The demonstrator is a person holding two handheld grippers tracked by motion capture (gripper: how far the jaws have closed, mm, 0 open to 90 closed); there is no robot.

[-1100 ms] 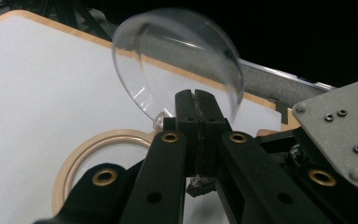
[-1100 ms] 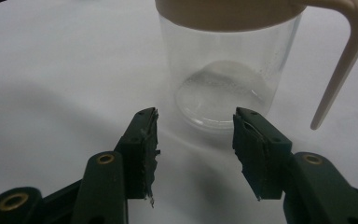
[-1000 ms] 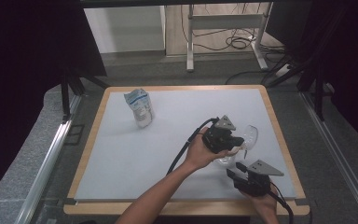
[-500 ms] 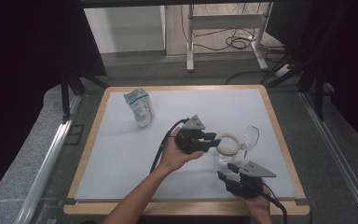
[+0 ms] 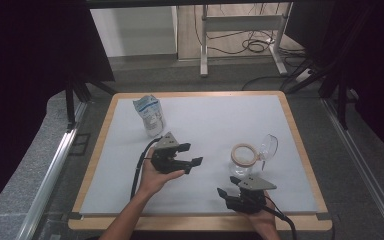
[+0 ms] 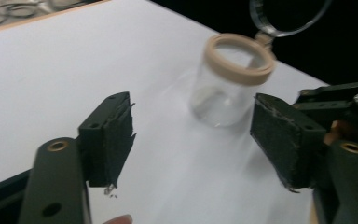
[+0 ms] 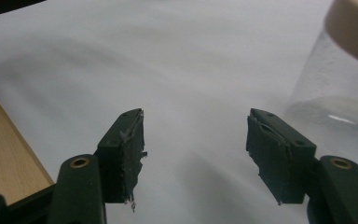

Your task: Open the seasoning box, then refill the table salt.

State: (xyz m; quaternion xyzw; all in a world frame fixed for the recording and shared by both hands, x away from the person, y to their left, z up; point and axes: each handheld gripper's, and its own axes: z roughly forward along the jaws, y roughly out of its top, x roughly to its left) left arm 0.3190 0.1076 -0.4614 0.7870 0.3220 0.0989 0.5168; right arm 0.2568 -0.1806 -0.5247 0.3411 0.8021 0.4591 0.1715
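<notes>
now both wide: left gripper (image 5: 192, 154) near open jar (image 5: 243, 161), right gripper (image 5: 225, 194) just beside it

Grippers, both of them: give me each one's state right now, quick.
Left gripper: open, holding nothing, jaws aimed at the clear jar.
Right gripper: open, holding nothing, the jar just off to its side.

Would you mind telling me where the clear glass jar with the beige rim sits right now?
In the high view, the clear glass jar with the beige rim stands right of centre on the white table, just beyond the right tongs.
</notes>
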